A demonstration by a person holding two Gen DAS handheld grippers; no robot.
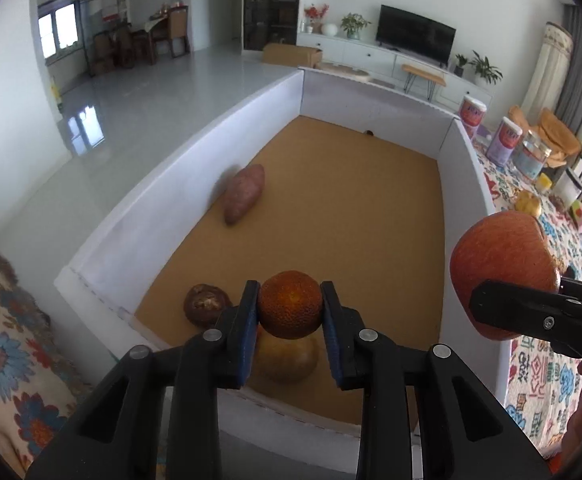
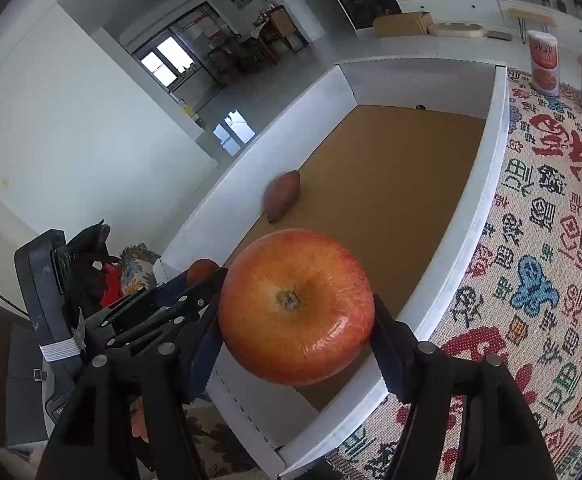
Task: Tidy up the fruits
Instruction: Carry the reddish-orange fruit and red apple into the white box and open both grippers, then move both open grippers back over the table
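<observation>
Here, clamped in the left hand-held gripper (image 1: 290,307) — a small orange (image 1: 290,305), held above the white box (image 1: 179,184). Pinched in the right hand-held gripper (image 2: 296,320) — a red apple (image 2: 296,306), over the box's near end.

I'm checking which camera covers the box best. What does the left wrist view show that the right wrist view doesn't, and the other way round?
Only the left wrist view shows the dark mushroom and the yellowish round fruit on the box floor, the left gripper shut on the small orange, and the TV.

Only the right wrist view shows the apple's stem end and both fingers of the right gripper pressing it.

Both show the white-walled box, the sweet potato by its wall, the apple and the patterned cloth.
</observation>
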